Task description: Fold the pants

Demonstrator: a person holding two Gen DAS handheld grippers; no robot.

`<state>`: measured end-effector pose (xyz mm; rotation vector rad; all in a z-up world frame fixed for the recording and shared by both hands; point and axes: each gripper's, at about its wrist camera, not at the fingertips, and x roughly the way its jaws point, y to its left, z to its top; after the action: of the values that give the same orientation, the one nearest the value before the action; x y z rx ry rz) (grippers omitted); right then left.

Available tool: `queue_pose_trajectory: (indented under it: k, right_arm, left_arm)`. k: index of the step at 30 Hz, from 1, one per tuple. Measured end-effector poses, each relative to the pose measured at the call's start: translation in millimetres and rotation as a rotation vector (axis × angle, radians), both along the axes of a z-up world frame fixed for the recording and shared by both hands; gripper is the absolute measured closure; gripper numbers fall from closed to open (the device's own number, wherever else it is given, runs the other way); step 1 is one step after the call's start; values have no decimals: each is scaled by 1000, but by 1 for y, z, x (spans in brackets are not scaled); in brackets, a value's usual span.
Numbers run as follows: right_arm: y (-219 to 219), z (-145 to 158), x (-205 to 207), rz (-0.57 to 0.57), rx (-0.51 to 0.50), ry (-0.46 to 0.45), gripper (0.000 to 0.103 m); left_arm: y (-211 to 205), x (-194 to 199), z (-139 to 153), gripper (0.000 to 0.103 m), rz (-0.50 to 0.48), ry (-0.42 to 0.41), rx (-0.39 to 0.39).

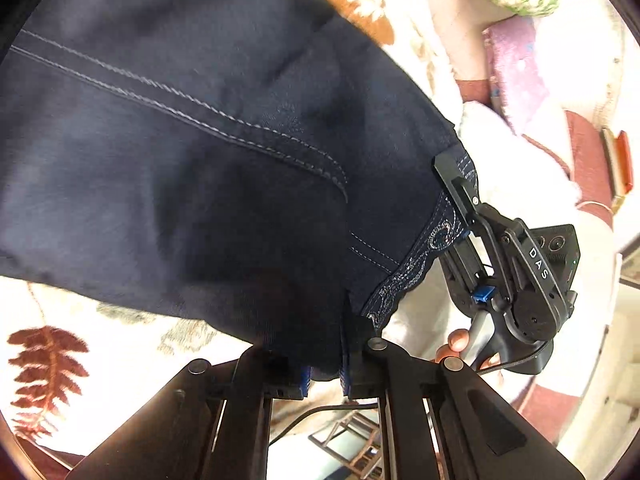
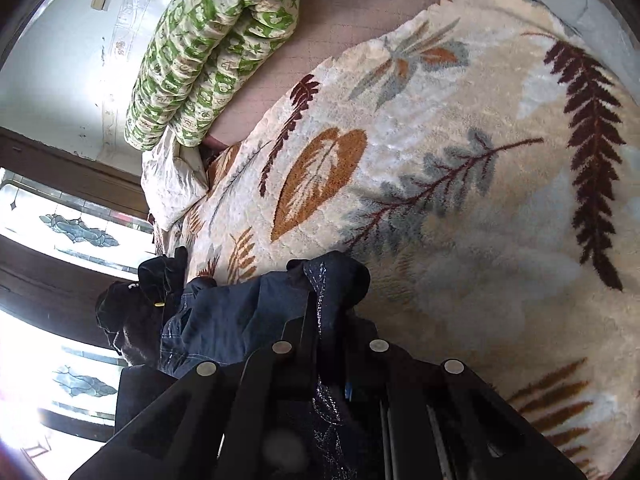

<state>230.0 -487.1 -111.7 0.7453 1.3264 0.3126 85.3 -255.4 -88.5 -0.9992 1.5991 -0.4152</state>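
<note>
The pants [image 1: 192, 152] hang over the blanket [image 1: 80, 320], which lies under them on the bed. The left gripper [image 1: 324, 368] pinches one edge of the pants at the bottom of its view. The right gripper [image 1: 460, 184] pinches the same edge further along, to the right. A hand [image 1: 456, 344] holds that gripper from below. In the right wrist view, a folded quilt [image 2: 208, 52] lies on the bed behind the blanket, up at the top left, near the wall [image 2: 52, 56].

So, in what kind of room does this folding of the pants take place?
Probably a bedroom at home: a plush leaf-patterned blanket covers a bed-like surface, a folded green quilt lies at its far side, and patterned glass panels stand beside it.
</note>
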Motion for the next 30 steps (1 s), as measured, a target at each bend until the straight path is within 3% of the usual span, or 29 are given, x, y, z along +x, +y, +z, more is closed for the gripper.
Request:
queue_pose_trajectory:
  k: [8, 11, 14, 22, 25, 27, 30]
  right_arm:
    - [62, 55, 11, 23, -43, -53, 95]
    - [100, 68, 21, 58, -49, -69, 95]
    - [146, 73, 31, 100, -52, -72, 95]
    - [289, 41, 50, 222, -86, -3, 94]
    - [339, 21, 49, 246, -110, 50, 87]
    - [367, 10, 47, 261, -86, 84, 77]
    - [400, 6, 41, 294, -35, 113, 74]
  left_arm:
    - [64, -6, 33, 94, 100, -44, -73]
    - [109, -7, 44, 94, 160, -49, -97]
    - [181, -18, 58, 94, 219, -45, -110]
    - [323, -45, 36, 94, 391, 34, -102]
    - [371, -55, 18, 94, 426, 67, -108]
    - [390, -59, 11, 93, 436, 86, -135]
    - [415, -66, 11, 92, 415, 72, -129]
